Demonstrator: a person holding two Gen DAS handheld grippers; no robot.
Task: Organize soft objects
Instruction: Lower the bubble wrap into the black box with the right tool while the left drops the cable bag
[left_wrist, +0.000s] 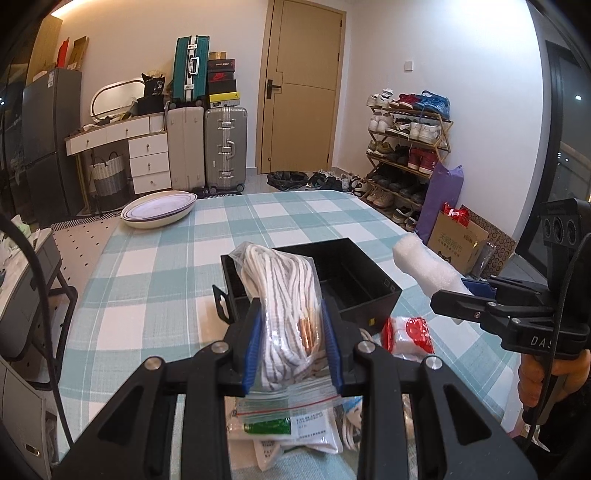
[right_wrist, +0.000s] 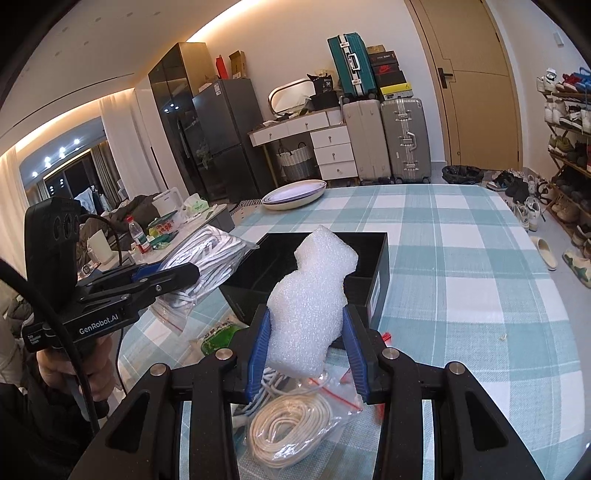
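Observation:
My left gripper is shut on a clear bag of white rope and holds it above the near left corner of the black open box. The bag also shows in the right wrist view. My right gripper is shut on a white foam piece and holds it just in front of the black box. The foam also shows in the left wrist view, right of the box.
The table has a teal checked cloth. Stacked oval plates stand at its far left. A coil of cream rope in a bag, a red-and-white packet and other packets lie at the near edge.

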